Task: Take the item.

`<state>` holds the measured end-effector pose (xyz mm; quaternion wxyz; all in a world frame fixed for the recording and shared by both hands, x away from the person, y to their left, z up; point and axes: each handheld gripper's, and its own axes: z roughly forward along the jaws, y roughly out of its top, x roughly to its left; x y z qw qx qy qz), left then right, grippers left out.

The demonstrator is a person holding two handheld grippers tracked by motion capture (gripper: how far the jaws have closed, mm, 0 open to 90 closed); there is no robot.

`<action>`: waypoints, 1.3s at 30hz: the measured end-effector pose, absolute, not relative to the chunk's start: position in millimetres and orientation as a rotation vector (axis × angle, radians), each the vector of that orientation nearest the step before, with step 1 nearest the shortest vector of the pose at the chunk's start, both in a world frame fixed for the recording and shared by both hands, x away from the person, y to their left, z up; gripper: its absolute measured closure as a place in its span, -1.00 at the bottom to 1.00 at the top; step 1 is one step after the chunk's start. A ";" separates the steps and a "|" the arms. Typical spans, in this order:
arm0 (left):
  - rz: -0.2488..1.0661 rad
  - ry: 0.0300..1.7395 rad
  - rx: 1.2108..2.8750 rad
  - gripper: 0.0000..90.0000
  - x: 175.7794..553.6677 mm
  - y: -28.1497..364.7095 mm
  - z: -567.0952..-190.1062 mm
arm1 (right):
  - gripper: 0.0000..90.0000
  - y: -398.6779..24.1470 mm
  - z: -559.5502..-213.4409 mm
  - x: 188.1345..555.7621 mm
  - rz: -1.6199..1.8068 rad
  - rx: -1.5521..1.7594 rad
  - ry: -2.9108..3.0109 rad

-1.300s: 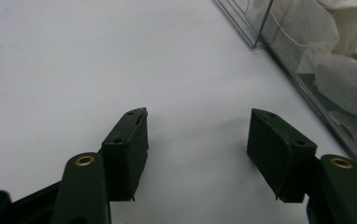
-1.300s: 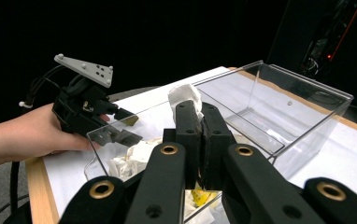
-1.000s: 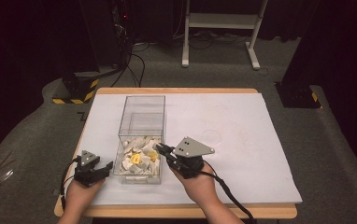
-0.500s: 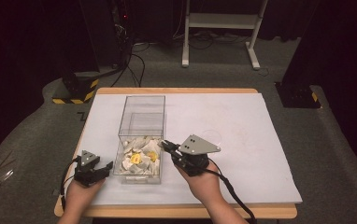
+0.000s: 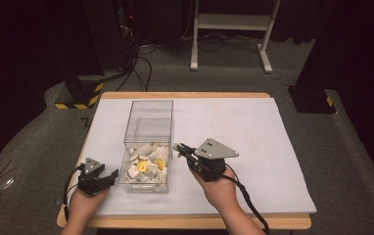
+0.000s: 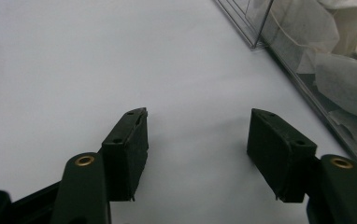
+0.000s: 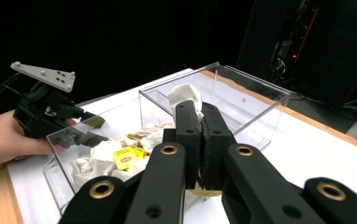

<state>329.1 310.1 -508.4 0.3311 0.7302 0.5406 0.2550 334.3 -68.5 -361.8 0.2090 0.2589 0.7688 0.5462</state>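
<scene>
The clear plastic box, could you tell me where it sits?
In the high view the clear plastic box stands left of centre on the white sheet, between both tongs.

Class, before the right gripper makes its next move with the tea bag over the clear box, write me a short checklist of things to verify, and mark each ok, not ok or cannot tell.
1. Right gripper shut on the white tea bag: ok, jaws closed with the bag sticking out at their tips.
2. Tea bag held clear of the box rim: ok in the right gripper view.
3. Clear plastic box upright and open on top: ok.
4. Room left in the box: ok, the tea bags lie at the near end, the far end is bare.
5. Left gripper out of the way: ok, open, beside the box.
6. Left gripper steadying the box: not ok, no contact.
</scene>
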 end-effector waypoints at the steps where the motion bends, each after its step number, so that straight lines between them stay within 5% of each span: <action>1: 0.666 1.413 1.909 -0.14 329.1 310.1 -508.4 | 0.97 -69.5 -362.0 334.7 1.518 0.724 2.138; 39: 0.667 1.413 1.909 -0.14 329.1 310.1 -508.4 | 0.97 -126.5 -373.9 357.5 1.419 0.899 2.034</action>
